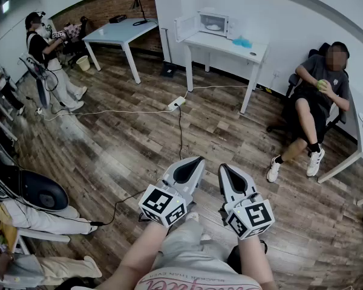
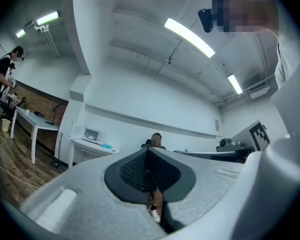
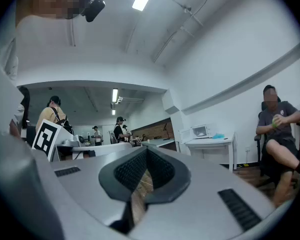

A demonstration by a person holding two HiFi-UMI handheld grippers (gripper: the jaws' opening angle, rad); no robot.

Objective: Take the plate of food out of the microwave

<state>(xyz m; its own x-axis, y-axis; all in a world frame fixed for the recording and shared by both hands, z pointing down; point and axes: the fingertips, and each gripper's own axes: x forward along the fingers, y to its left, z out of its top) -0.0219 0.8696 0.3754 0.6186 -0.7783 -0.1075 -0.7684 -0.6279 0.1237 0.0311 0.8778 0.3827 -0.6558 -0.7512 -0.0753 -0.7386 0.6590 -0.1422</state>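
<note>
The white microwave (image 1: 213, 23) stands on a white table (image 1: 230, 47) against the far wall. Its door (image 1: 186, 28) is swung open to the left, and a pale plate (image 1: 213, 26) shows inside. Both grippers are held low in front of the person's body, far from it across the wooden floor. My left gripper (image 1: 190, 165) is shut with nothing in it, and so is my right gripper (image 1: 228, 173). The microwave appears small in the left gripper view (image 2: 92, 134) and in the right gripper view (image 3: 200, 131), beyond the closed jaws of the left gripper (image 2: 148, 152) and the right gripper (image 3: 146, 152).
A seated person (image 1: 317, 92) occupies a chair right of the microwave table. A power strip (image 1: 176, 104) and its cables cross the floor between me and the table. A second white table (image 1: 118, 32) and a standing person (image 1: 45, 56) are at the back left. A blue cloth (image 1: 242, 41) lies beside the microwave.
</note>
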